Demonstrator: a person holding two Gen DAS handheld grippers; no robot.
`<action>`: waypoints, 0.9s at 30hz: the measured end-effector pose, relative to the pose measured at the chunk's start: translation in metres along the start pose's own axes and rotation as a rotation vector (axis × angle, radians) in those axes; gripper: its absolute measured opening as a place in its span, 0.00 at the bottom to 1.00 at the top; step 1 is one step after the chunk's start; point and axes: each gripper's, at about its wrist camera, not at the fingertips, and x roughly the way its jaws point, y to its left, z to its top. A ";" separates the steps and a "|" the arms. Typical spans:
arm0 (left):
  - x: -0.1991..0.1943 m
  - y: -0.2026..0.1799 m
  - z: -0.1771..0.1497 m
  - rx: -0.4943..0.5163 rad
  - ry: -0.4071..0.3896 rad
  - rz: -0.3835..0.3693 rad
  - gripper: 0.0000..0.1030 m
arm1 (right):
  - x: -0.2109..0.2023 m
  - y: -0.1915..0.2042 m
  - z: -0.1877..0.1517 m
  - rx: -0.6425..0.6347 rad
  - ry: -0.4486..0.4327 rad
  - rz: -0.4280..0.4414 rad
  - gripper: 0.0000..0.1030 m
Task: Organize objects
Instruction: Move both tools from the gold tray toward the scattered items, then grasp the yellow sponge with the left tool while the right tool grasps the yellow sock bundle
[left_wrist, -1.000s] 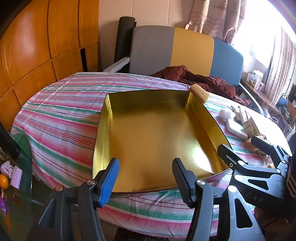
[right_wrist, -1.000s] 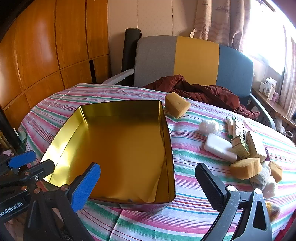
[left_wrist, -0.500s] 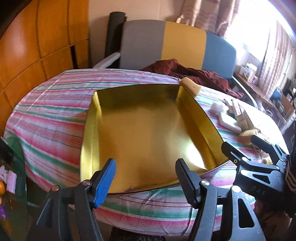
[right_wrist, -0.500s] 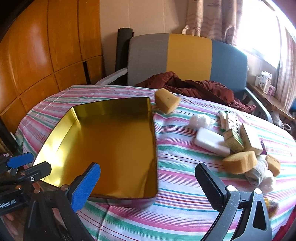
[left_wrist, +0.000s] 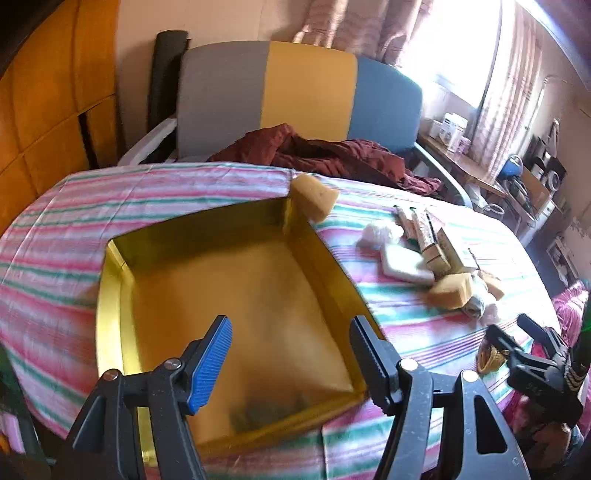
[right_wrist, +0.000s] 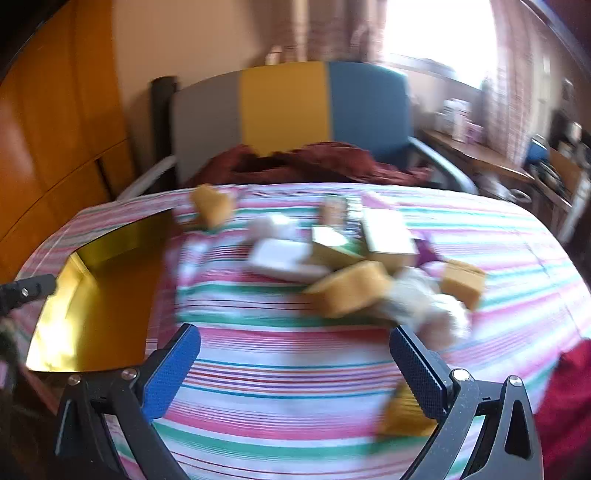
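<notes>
An empty gold tray (left_wrist: 240, 295) lies on the striped tablecloth (left_wrist: 110, 206). My left gripper (left_wrist: 291, 350) hovers open over the tray's near edge, nothing between its fingers. To the right of the tray sits a pile: a white soap bar (left_wrist: 404, 264), small boxes (left_wrist: 443, 247), yellow sponges (left_wrist: 448, 291) and white cotton (left_wrist: 380, 232). One sponge (left_wrist: 312, 197) rests at the tray's far corner. My right gripper (right_wrist: 295, 365) is open, just short of the blurred pile (right_wrist: 351, 288), with another sponge (right_wrist: 402, 413) under its right finger. The tray (right_wrist: 92, 306) lies to its left.
A grey, yellow and blue chair (left_wrist: 295, 99) stands behind the table with a maroon cloth (left_wrist: 325, 155) on its seat. Wood panelling (left_wrist: 55, 110) fills the left. A cluttered side table (left_wrist: 480, 162) stands at the right, by the window.
Both views have swung to the right. The tray has slid leftward in each, and the pile now sits in front of my right gripper, blurred by motion. The left jaws stand slightly wider.
</notes>
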 end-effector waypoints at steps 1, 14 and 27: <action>0.003 -0.002 0.007 0.008 0.000 -0.015 0.64 | -0.001 -0.010 0.000 0.016 0.008 -0.016 1.00; 0.064 -0.028 0.087 0.147 0.018 -0.055 0.67 | 0.031 -0.083 -0.023 0.140 0.189 -0.103 1.00; 0.174 -0.048 0.149 0.289 0.087 0.030 0.85 | 0.056 -0.088 -0.031 0.126 0.258 -0.091 0.62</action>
